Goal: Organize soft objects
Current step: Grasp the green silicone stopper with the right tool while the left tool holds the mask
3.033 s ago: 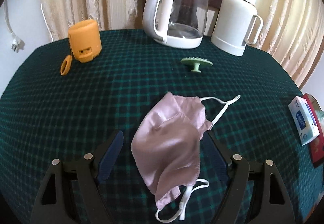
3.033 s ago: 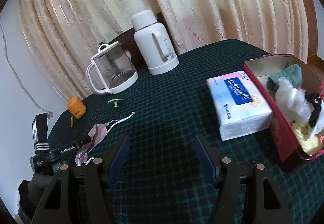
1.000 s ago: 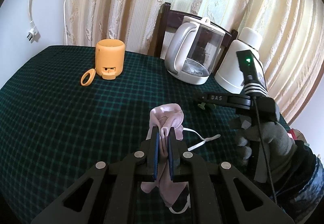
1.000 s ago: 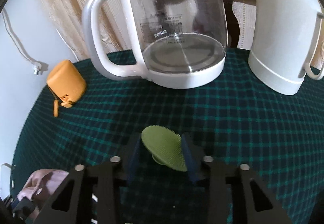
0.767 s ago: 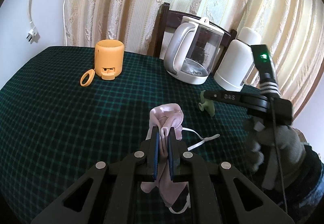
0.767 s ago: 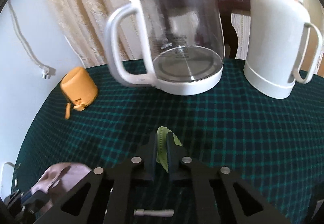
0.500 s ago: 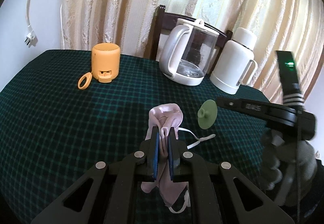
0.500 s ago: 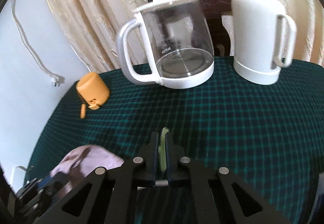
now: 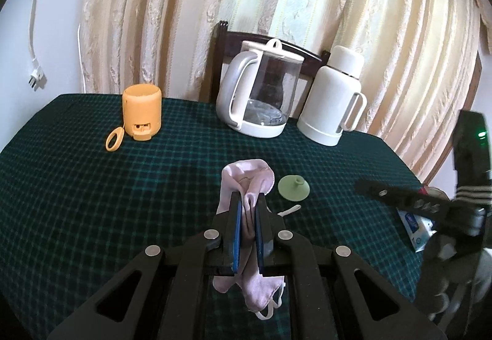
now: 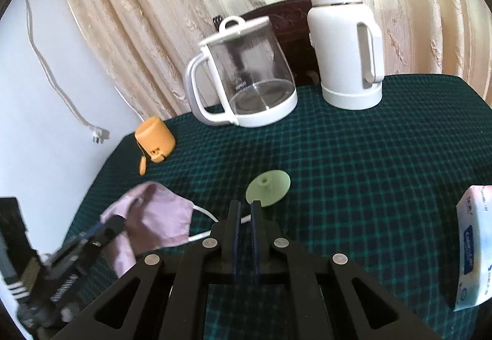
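My left gripper (image 9: 247, 197) is shut on a crumpled pink face mask (image 9: 246, 177), whose white ear loops hang below the fingers. The right wrist view shows the same mask (image 10: 153, 214) at the lower left, with the left gripper (image 10: 107, 227) clamped on it. A green silicone disc (image 9: 292, 187) lies on the checked cloth with its stem up, right of the mask. My right gripper (image 10: 244, 204) is shut with nothing visible between its fingers, and the disc (image 10: 270, 189) sits just beyond its tips. In the left wrist view the right gripper (image 9: 361, 186) stays apart from the disc.
A glass kettle (image 9: 261, 100), a white thermos jug (image 9: 335, 100) and an orange speaker (image 9: 142, 112) stand at the back of the green checked table (image 9: 92, 186). A tissue pack (image 10: 473, 250) lies at the right. A gloved hand (image 9: 446, 278) holds the right gripper.
The right gripper shut on the green disc, lifted it and drew back to the right. The disc is now out of its fingers, stem up on the cloth. The left gripper kept the mask.
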### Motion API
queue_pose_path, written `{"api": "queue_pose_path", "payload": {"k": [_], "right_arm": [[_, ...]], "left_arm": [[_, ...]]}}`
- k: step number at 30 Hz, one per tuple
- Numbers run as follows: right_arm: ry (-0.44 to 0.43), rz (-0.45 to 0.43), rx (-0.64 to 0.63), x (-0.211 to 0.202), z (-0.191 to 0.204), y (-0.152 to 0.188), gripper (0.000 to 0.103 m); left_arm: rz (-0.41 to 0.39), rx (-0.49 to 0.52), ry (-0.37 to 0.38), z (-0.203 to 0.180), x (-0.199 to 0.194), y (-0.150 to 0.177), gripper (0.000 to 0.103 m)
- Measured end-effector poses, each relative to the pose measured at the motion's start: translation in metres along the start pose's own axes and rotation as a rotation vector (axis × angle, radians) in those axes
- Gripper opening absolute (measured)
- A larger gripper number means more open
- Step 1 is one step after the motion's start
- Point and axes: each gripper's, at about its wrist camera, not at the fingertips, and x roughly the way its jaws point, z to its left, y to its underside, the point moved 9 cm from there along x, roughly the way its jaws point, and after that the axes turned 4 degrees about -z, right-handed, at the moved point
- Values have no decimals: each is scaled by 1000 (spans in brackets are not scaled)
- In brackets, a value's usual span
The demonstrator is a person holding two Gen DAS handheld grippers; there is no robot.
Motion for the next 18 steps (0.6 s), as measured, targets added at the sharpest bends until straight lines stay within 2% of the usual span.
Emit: {"api": "queue_pose_path", "payload": {"k": [7,9,10,18], "right_arm": [[70,63,-46,45,-10,7,17],[91,85,-43,61,-15,7,29],[98,91,-38,67,-18,7,31],[106,102,-48,94,-17,3,31]], "left_arm": [[-8,11,15,-5,-3,0,7],[0,6,19,-4,0,2,7],[7,3,21,-3,2,4,7],[55,-23,22,5,15,11,7]]}}
